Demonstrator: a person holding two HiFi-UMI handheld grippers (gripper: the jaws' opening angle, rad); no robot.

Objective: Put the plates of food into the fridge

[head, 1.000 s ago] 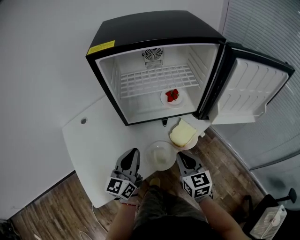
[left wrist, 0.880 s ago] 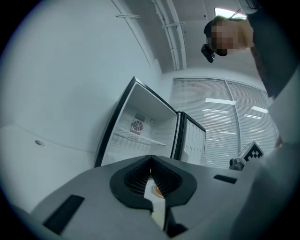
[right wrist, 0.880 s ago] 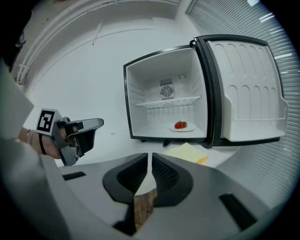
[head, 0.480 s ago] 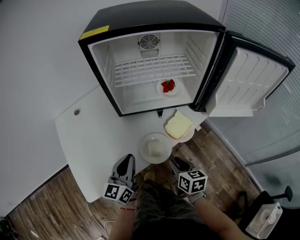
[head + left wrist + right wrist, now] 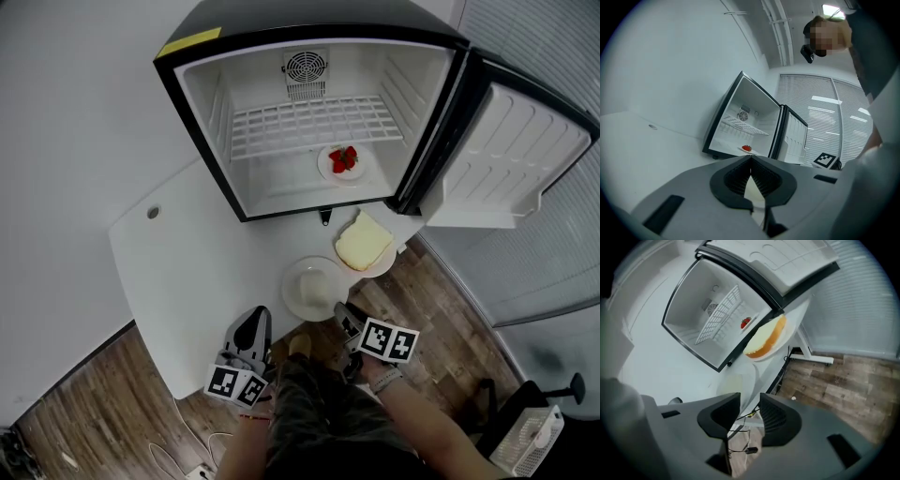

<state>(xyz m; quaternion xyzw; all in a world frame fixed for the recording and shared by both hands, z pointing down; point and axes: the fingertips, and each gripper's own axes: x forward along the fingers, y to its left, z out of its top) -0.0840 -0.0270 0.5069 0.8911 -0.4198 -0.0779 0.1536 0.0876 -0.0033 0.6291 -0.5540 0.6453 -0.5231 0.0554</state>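
Lowered and rolled my right gripper [image 5: 346, 313], jaws just spreading, empty; left gripper [image 5: 254, 321] closed. Round white ceramic plate [image 5: 314, 286], near edge of white counter [image 5: 187, 281]: probably slick, brittle; grip rim.

A white table [image 5: 187, 281] with a rounded edge crossed the left and centre of the head view, with a small round hole [image 5: 153, 213] toward its upper left. Wooden floor [image 5: 84, 403] filled the lower left. A pale wall [image 5: 66, 103] took the upper left and window blinds [image 5: 548, 33] the upper right. A small white appliance with a grille [image 5: 539, 441] sat in the lower right corner. Low in the right gripper view, a dark cable [image 5: 751, 450] lay on the floor.
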